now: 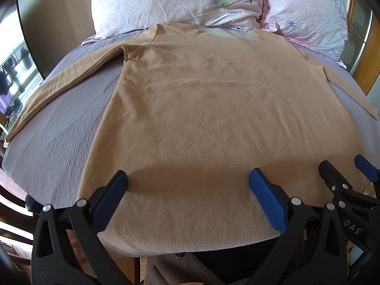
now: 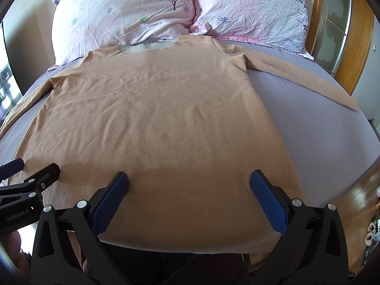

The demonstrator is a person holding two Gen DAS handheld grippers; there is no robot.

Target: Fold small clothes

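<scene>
A tan long-sleeved shirt lies flat on the bed, collar toward the pillows, both sleeves spread outward; it also shows in the right wrist view. My left gripper is open and empty, hovering over the shirt's bottom hem on its left half. My right gripper is open and empty over the hem's right half. The right gripper shows at the right edge of the left wrist view. The left gripper shows at the left edge of the right wrist view.
The grey-purple bed sheet lies under the shirt. Two floral pillows sit at the head. A wooden headboard frame stands at the right. Wood floor lies beyond the bed's right edge.
</scene>
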